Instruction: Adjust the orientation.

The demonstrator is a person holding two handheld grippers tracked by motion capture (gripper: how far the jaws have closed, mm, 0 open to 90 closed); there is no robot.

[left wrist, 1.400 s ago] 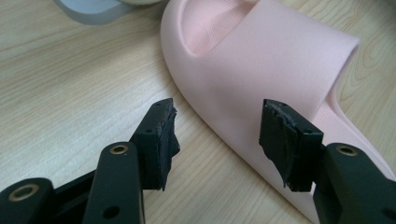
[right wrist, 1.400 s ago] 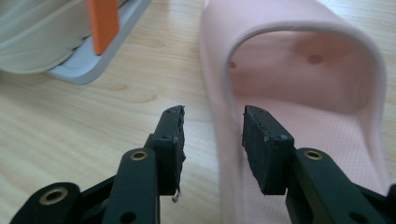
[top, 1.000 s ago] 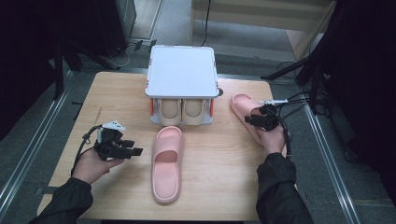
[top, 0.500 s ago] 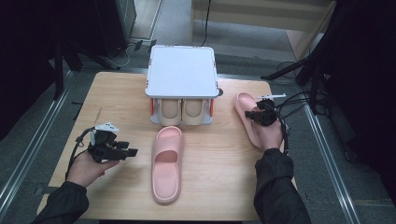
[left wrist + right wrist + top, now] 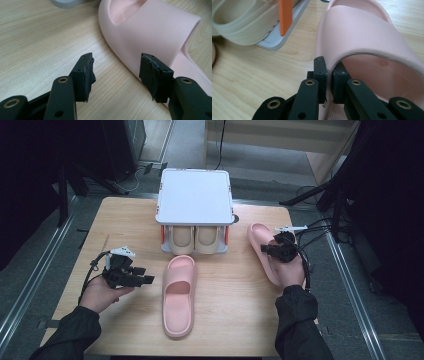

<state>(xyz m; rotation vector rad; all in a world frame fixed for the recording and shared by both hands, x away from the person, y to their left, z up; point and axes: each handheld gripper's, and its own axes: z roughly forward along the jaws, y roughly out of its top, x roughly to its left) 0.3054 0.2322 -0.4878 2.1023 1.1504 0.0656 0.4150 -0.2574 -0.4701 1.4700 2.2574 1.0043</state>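
At the right of the high view, the right gripper (image 5: 274, 248) is clamped on the pink slipper at the right (image 5: 263, 250), which lies on the wooden tabletop (image 5: 235, 295) just right of the white rack (image 5: 195, 200). In the right gripper view its jaws have just been closing and now pinch the edge of that slipper's strap (image 5: 362, 37), one jaw outside the strap and one under it. At lower left of the high view, the left gripper (image 5: 146, 275) rests released in the person's hand, pointing toward the pink slipper in the middle (image 5: 179, 295), which lies toe-up in the lower centre of the frame, below the rack. In the left gripper view the jaws stand wide apart with nothing between them but bare wood; the right-hand jaw sits just beside that slipper's side, though I cannot tell whether it touches. Two beige slippers (image 5: 194, 237) are tucked under the rack's top, between orange posts (image 5: 285, 15).
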